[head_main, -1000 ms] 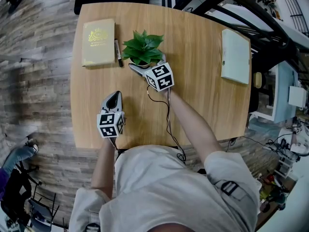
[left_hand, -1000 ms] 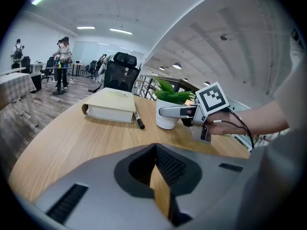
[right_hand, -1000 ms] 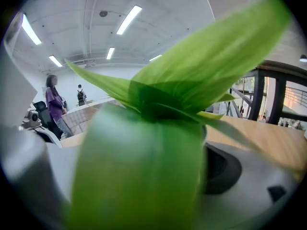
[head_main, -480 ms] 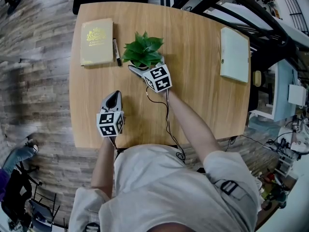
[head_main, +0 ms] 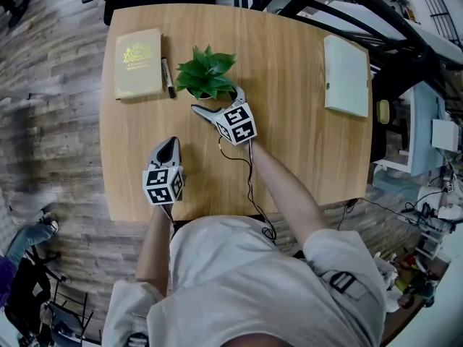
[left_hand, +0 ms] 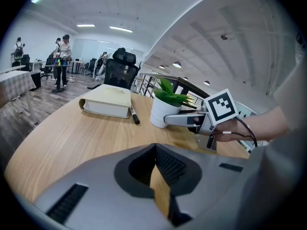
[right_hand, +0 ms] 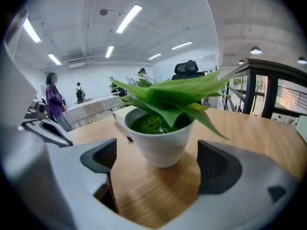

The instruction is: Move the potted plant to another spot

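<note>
1. Current state. The potted plant (head_main: 206, 72) stands upright on the tabletop (head_main: 289, 150), just right of the tan book (head_main: 137, 62), with a black marker (head_main: 167, 76) lying between the two.

2. Right hand-held gripper (head_main: 215, 101). Its jaws are spread wide, one on either side of the white pot. In the right gripper view the pot sits in the gap but ahead of both pads, with bare wood showing on each side. I read this as straddling, not yet contact.

3. Left hand-held gripper (head_main: 170, 147). It rests lower on the tabletop, well apart from the book and nearer my body. Its jaws are pressed together at the tips with nothing between them (it has no part in this step).

4. What has changed. Over the last second, very little. The pot keeps the same place next to the marker and book. The right hand-held gripper has stayed at the pot's near side with its jaws unclosed, and the left has not shifted. The small drift in the head view looks like camera motion.

5. Meaning for the task. The move has not begun, and I judge the approach is nearly complete. The next action would be a short advance so the pads reach the pot wall, then closure. The leaves overhang the rim, so the grip should land on the pot.
</note>
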Demonstrator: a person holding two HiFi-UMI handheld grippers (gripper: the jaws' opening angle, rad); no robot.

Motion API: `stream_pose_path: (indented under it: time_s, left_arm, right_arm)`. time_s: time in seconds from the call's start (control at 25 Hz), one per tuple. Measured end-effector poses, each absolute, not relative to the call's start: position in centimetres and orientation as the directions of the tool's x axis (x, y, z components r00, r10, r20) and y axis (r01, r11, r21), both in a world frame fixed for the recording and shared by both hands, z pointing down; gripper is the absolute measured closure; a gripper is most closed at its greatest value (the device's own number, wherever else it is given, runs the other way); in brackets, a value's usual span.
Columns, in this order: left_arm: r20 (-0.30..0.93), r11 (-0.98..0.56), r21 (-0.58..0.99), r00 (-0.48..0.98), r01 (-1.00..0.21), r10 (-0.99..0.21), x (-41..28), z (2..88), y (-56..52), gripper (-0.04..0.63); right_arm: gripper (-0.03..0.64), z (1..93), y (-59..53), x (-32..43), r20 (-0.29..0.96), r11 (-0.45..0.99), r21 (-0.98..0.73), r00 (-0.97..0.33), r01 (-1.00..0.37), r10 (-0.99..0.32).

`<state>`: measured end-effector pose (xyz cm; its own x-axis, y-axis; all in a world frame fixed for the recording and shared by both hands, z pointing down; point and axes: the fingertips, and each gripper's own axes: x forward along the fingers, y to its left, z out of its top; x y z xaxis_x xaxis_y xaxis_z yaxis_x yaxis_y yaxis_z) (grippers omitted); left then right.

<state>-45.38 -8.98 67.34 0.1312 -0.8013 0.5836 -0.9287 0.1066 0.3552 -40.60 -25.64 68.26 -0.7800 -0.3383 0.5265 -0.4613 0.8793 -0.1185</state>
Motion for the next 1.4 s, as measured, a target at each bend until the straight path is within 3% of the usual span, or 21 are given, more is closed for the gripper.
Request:
stream_pose_path:
  time_s: [0.28,0.64,0.72,1.4]
  left_arm:
    - [0.578,0.083,0.352,0.147,-0.932,-0.803,-43.6,67.1,-9.7,0.583]
    - [0.556,0.026,0.346,0.183,-0.938,-0.810,-40.4,66.3,-10.9,0.583]
    - [0.556,0.012,0.347,0.195,-0.938,-0.808,-39.3,66.2,-10.9,0.583]
    - [0.470,-0.149,0.318,0.292,-0.936,-0.833,-28.3,59.4,-12.9,0.583]
  right_arm:
    - [0.213,67.6,-23.0,-36.4,0.538,0.876,-0.098,-0.766,-0.472,-0.352]
    - [0.487,66.1,-21.3,-30.9,0.549,0.832,-0.073,-0.718,-0.550,-0.427]
    - [0.598,65.7,-21.0,-29.2,0.553,0.815,-0.058,-0.698,-0.577,-0.455]
    - [0.614,60.2,-16.8,-11.0,0.512,0.671,0.024,-0.568,-0.741,-0.645]
